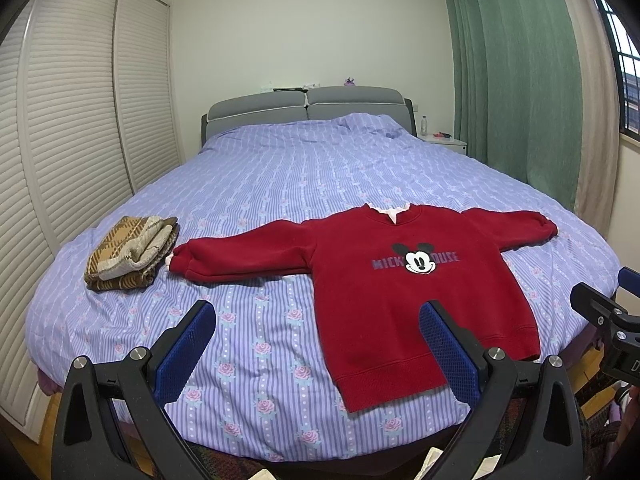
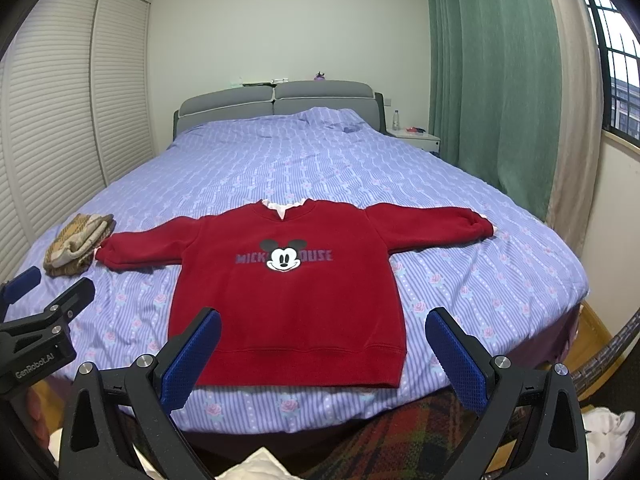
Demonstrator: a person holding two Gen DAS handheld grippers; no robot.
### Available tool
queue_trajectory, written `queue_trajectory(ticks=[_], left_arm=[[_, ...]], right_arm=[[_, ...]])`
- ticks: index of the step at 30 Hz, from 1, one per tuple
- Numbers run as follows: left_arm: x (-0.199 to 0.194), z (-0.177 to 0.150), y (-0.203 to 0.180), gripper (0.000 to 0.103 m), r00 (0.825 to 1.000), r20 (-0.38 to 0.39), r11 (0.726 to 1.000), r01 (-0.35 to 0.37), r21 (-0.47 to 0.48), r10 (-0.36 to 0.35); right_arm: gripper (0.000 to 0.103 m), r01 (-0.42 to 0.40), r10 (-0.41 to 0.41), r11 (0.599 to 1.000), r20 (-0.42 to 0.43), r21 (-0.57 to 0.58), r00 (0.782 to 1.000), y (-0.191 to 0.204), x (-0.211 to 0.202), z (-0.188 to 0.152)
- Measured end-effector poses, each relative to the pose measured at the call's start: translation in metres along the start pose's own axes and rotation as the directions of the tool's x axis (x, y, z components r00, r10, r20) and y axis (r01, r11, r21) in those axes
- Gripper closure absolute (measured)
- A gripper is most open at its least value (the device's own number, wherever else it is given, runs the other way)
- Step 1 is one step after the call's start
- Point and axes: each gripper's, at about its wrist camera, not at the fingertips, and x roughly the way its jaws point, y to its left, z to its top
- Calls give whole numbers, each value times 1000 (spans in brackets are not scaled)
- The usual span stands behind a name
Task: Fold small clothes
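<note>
A small red Mickey Mouse sweatshirt (image 1: 392,292) lies flat and face up on the bed, both sleeves spread out sideways, hem toward me; it also shows in the right wrist view (image 2: 292,304). My left gripper (image 1: 316,316) is open and empty, held above the foot of the bed, left of the sweatshirt's hem. My right gripper (image 2: 324,320) is open and empty, hovering over the hem. Each gripper shows at the edge of the other's view: the right gripper body (image 1: 604,320) and the left gripper body (image 2: 44,320).
A folded brown plaid garment (image 1: 134,252) lies on the purple striped bedspread (image 1: 280,184) beside the left sleeve cuff. Louvred closet doors (image 1: 80,120) stand left, a green curtain (image 1: 512,80) and nightstand (image 1: 444,142) right. White cloth (image 2: 608,428) and a plaid rug (image 2: 400,432) lie below the bed's foot.
</note>
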Motion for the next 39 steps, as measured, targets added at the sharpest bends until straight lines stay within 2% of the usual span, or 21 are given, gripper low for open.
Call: queue_trajectory(ticks=[28,34,39], left_arm=[[0,-1,-1,0,1000,-4,1000,-3,0,3],[18,5,-10,0,999,-34,1000,19,-8,-20],[48,20,-30,0,999,-16,999,49,24,-49]], right_arm=[[0,-4,4,1000,-5,-2,1000,-2,2,-2],[0,-12,12,1000,-34,2,999,-3,17,-3],[0,46,-45,999,-27,17,999,-14,35,7]])
